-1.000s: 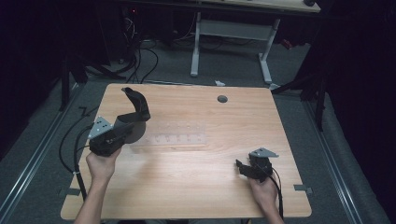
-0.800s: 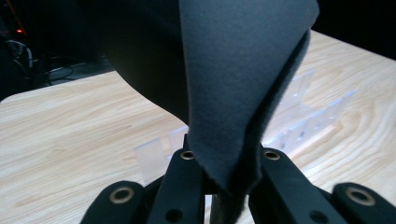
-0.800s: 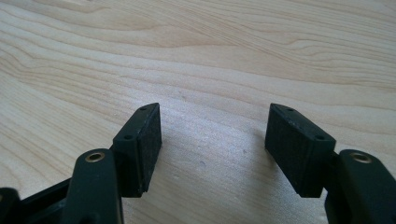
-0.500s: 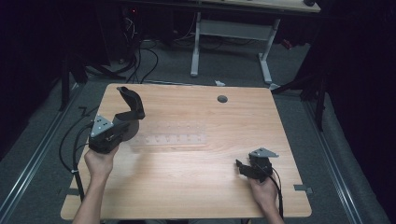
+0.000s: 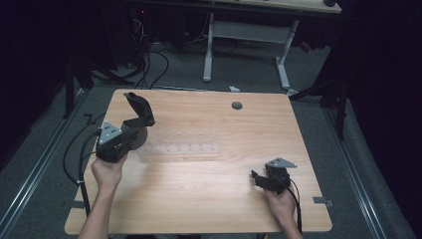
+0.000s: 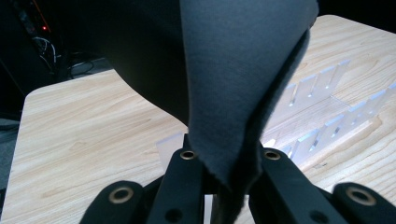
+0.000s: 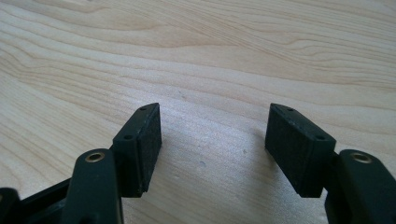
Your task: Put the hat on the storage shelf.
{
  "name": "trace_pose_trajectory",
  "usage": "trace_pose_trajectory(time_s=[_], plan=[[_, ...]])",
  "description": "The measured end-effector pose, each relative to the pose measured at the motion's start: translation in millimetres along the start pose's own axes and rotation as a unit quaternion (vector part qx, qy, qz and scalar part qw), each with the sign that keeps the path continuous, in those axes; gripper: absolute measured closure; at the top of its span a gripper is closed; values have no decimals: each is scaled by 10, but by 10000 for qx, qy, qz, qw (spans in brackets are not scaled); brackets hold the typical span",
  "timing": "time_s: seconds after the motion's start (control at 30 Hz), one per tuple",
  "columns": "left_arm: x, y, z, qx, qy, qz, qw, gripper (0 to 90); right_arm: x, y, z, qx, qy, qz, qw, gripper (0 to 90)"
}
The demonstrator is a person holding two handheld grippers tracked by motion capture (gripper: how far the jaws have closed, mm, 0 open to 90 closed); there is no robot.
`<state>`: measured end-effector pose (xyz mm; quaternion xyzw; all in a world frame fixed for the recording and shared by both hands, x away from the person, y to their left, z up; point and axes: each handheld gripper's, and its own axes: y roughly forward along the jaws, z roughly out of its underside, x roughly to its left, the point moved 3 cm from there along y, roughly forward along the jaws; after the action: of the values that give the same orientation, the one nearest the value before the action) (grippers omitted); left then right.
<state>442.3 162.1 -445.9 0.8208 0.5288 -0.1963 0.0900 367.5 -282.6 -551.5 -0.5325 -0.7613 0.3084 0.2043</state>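
Nowhere is any brand, label or writing legible. Nearest the person, the right gripper (image 5: 260, 180) sits low over the table (image 5: 199, 199) at its near right, held by the right hand (image 5: 282, 206); its jaws stand spread wide with bare wood between them. Their pads (image 7: 149, 140) are flat, black and finely grained like foam rubber, set in hard black blocks with brass-coloured rivets. The table is pale wood laminate with wavy grain and rounded corners.

Farther in, at the left, the left hand (image 5: 107, 172) holds the left gripper (image 6: 223, 161), whose jaws are pinched together on a cloth (image 6: 243, 70). This cloth is dark grey, matte and soft-looking, with a slightly frayed edge; it rises from the jaws in a folded, curling strip above the table's left side. Just beside it, toward the middle, lies a clear plastic rack (image 5: 181, 145), long and low, with rows of upright slotted dividers. Beyond that, near the far edge, a round grey grommet hole (image 5: 237, 105) is set in the wood.
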Motion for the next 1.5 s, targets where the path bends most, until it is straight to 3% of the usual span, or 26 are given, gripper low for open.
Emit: trace_pose_trajectory(time_s=[0.47, 0.73, 1.1, 1.3, 1.5], plan=[[27, 32, -34, 3, -256, -130, 9996, 859, -1, 1, 0, -2, -5, 1, 10000, 366], [-33, 97, -11, 104, -212, -164, 9996, 857, 0, 0, 0, -2, -4, 1, 10000, 366], [5, 163, 174, 296, -146, -236, 9992, 856, 1, 0, 0, -2, 2, 0, 10000, 365], [53, 136, 229, 273, -277, -180, 9991, 851, 2, 0, 0, 0, 5, 1, 10000, 365], [29, 117, 257, 344, -137, -167, 9992, 847, 3, -1, 1, 0, 5, 2, 10000, 365]])
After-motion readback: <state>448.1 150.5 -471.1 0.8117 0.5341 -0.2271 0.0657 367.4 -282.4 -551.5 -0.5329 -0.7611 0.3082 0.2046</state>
